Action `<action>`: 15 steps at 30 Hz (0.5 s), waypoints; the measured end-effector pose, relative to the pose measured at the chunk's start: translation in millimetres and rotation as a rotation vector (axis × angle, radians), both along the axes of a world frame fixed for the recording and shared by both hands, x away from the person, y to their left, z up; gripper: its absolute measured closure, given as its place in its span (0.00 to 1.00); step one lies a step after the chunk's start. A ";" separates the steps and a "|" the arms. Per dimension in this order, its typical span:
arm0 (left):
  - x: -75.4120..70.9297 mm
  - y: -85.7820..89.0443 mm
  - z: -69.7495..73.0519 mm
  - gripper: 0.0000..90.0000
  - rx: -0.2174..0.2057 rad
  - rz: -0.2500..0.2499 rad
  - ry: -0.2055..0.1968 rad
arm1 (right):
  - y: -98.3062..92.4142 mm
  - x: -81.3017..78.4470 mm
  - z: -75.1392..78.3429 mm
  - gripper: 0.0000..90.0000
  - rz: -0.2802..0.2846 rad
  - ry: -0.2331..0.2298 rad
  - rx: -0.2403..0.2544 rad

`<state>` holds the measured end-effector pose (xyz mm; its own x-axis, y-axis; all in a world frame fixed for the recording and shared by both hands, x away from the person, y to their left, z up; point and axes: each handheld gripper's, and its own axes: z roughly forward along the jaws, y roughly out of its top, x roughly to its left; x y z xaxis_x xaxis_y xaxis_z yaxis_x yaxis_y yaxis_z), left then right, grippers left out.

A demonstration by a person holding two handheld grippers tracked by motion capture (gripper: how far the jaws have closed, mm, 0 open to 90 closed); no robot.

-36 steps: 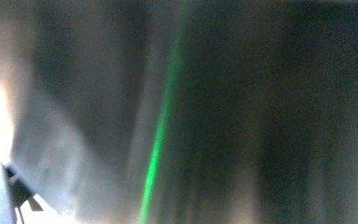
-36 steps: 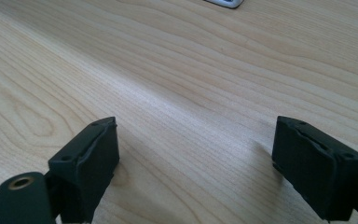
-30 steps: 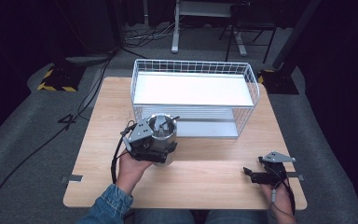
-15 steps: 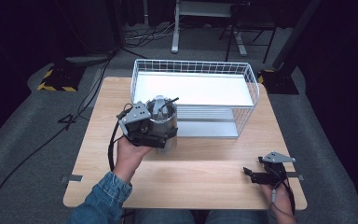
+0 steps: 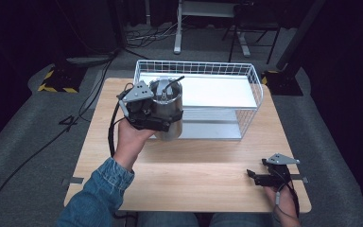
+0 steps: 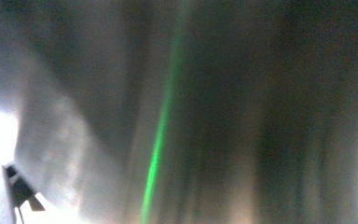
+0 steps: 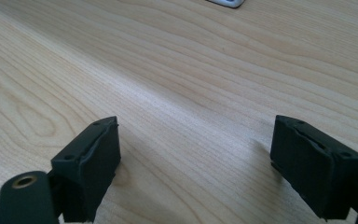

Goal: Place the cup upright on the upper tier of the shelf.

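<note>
A shiny metal canister (image 5: 169, 101) with a thin dark rod sticking out of its open top is held in the air over the front left corner of the white wire basket (image 5: 253, 82). My left gripper (image 5: 157, 121) is shut on the canister's side, its grey plate facing up. In the left gripper view the canister's wall (image 6: 223, 116) is a close blur with a green streak of reflection. My right gripper (image 5: 254, 174) rests on the wooden table (image 5: 194, 165) at the front right, and its jaws stand wide open (image 7: 196, 144) with nothing but bare wood between them.
The basket stands at the back of the table and has a white floor (image 5: 217, 92). Cables (image 5: 42, 151) run over the grey floor at the left, past a yellow-and-black striped block (image 5: 54, 80). Desk legs (image 5: 177, 28) stand behind the table.
The left hand has lifted the canister off the table and carried it forward and right, up to the basket's front left corner. The right gripper has stayed put.
</note>
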<state>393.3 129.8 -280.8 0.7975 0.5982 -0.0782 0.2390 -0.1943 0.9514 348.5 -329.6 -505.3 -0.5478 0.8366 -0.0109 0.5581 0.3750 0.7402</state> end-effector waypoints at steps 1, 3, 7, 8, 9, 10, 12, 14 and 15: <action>2.5 -0.5 4.1 0.04 -0.004 0.001 0.000 | 0.0 0.0 0.0 0.18 -0.001 0.000 -0.001; 6.2 -1.1 9.7 0.04 -0.003 0.002 -0.004 | 0.2 0.0 0.0 0.18 -0.003 0.000 0.000; 16.0 -2.7 20.5 0.04 0.001 0.016 -0.012 | 0.3 0.2 0.0 0.18 -0.004 0.000 -0.001; 19.9 -3.4 23.1 0.04 -0.002 0.017 -0.010 | 0.2 0.2 0.0 0.18 -0.004 0.000 -0.001; 22.8 -4.1 25.0 0.04 0.000 0.017 -0.008 | 0.2 0.2 0.0 0.18 -0.004 0.000 -0.001; 25.6 -5.0 26.7 0.04 -0.001 0.020 -0.007 | 0.2 0.2 0.0 0.18 -0.004 0.000 -0.001; 31.9 -7.5 30.4 0.04 -0.002 0.026 -0.008 | 0.2 0.2 0.0 0.18 -0.004 0.000 -0.001; 37.1 -9.9 33.5 0.04 -0.006 0.033 -0.010 | 0.2 0.2 0.0 0.18 -0.004 0.000 -0.001; 40.5 -11.5 35.1 0.04 -0.010 0.036 -0.012 | 0.2 0.2 0.0 0.18 -0.004 0.000 -0.001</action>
